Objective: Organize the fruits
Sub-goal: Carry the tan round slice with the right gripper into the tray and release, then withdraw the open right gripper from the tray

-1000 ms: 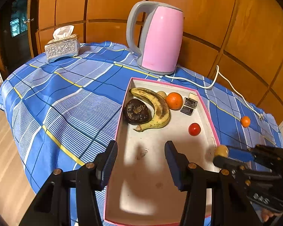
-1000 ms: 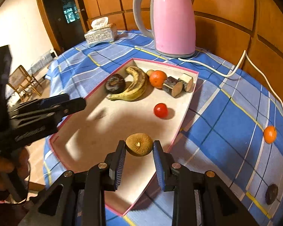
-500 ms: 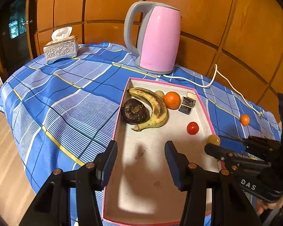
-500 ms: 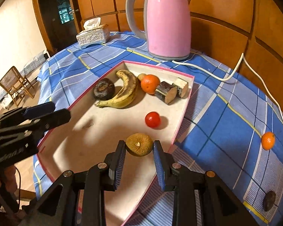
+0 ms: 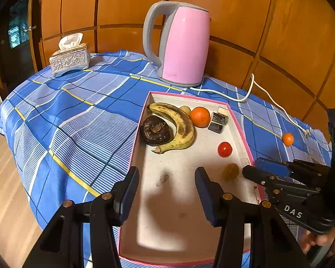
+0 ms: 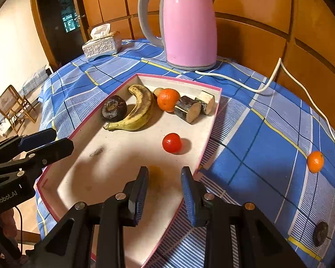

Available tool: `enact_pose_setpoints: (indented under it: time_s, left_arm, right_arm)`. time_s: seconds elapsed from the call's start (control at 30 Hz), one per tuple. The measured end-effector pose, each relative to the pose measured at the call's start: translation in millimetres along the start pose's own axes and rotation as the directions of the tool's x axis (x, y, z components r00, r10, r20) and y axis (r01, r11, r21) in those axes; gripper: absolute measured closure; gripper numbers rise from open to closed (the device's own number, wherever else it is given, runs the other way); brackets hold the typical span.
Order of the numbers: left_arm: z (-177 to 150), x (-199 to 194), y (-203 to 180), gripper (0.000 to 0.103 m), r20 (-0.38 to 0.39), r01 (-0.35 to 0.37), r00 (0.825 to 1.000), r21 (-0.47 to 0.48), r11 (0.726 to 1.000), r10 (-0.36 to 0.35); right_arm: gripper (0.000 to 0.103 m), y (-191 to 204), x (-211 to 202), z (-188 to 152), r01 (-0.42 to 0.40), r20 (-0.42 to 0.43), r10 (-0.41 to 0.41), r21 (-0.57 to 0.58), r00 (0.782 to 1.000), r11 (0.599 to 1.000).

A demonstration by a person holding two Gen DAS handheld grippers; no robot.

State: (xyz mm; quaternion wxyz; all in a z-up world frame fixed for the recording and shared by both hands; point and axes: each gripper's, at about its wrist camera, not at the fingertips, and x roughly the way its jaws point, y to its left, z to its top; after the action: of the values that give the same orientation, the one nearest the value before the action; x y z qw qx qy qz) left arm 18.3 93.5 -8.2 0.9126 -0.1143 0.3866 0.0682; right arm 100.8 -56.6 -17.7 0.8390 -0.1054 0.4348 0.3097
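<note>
brown fruit (image 5: 230,171) released into tray (image 5: 243,131), right gripper (image 6: 165,186) jaws now apart

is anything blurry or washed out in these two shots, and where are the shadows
Right wrist view: the brown fruit between the right tool fingers is motion-smeared; tool shadows darken the tray. Left wrist view: the same fruit is soft, a tool shadow crosses the tray, and the kettle shows mild glare.

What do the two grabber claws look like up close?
Both are black plastic with blue ribbed pads and small brass-coloured screws. The left gripper shows white "GenRobot.AI" lettering in the right wrist view. The right gripper shows white "DAS" letters in the left wrist view.
</note>
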Motion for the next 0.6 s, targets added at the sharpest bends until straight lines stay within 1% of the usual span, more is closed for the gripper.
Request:
enact_pose_setpoints:
  time_s: [0.27,0.6]
  left_arm:
    - [-1.5,-0.6,-6.1,0.05,0.0,0.006,1.0,0.018,1.0,-0.006]
    - [-2.9,-3.4,-17.1,0.05,0.003,0.022,1.0,0.056,0.998,-0.022]
  right_arm:
    - [0.073,-6.1,-20.4,-8.5,-0.004,0.04,0.002,0.062,0.999,0.998]
    - [0.072,-22.2,-50.4,-31.6,0.053,0.078,-0.064,0.139,0.995,0.989]
